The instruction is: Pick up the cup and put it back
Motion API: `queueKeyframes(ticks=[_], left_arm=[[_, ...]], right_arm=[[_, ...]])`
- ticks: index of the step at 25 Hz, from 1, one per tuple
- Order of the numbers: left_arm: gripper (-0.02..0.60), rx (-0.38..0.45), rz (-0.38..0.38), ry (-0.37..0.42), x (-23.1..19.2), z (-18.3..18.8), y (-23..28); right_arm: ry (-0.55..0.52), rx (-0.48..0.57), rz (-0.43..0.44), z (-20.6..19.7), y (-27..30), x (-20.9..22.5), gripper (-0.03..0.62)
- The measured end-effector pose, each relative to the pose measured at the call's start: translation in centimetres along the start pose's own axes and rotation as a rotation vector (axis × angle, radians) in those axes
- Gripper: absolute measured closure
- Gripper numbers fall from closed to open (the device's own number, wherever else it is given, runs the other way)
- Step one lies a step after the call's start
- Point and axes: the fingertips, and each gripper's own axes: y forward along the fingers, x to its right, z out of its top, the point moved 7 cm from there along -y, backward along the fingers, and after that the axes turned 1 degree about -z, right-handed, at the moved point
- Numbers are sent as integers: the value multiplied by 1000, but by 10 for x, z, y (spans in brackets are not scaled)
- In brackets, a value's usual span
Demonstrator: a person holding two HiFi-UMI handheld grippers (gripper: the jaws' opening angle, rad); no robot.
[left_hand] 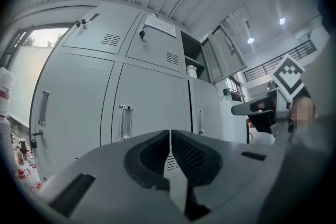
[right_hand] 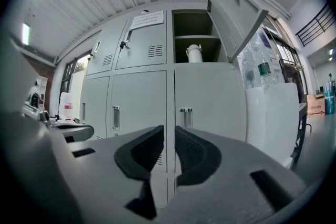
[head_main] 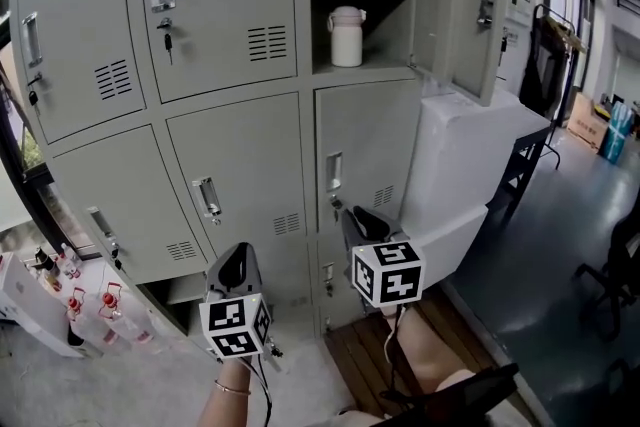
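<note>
A white lidded cup [head_main: 346,37] stands upright on the lower shelf of an open locker compartment [head_main: 385,70] at the upper right of the grey locker bank; the cup [right_hand: 194,53] also shows in the right gripper view and, small, the cup [left_hand: 192,71] in the left gripper view. Both grippers are held low in front of the lockers, well below the cup. My left gripper [head_main: 238,255] [left_hand: 170,134] has its jaws together with nothing between them. My right gripper [head_main: 362,215] [right_hand: 169,131] shows a narrow gap between its jaws, and that gap is empty.
The compartment's door [head_main: 470,5] hangs open to the right. A white cabinet [head_main: 470,155] stands against the lockers at the right, with a black chair [head_main: 525,170] behind it. Several bottles [head_main: 70,305] sit on the floor at the left. A wooden pallet [head_main: 370,355] lies underfoot.
</note>
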Motion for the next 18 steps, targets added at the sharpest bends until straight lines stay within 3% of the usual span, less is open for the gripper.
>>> queueKeyframes(ticks=[4, 18], left_arm=[[568, -2, -2, 0, 2, 0, -1], [568, -4, 42, -25, -11, -4, -9]], right_arm=[[5, 22, 1, 8, 0, 0, 503], [27, 83, -28, 26, 4, 7, 247]])
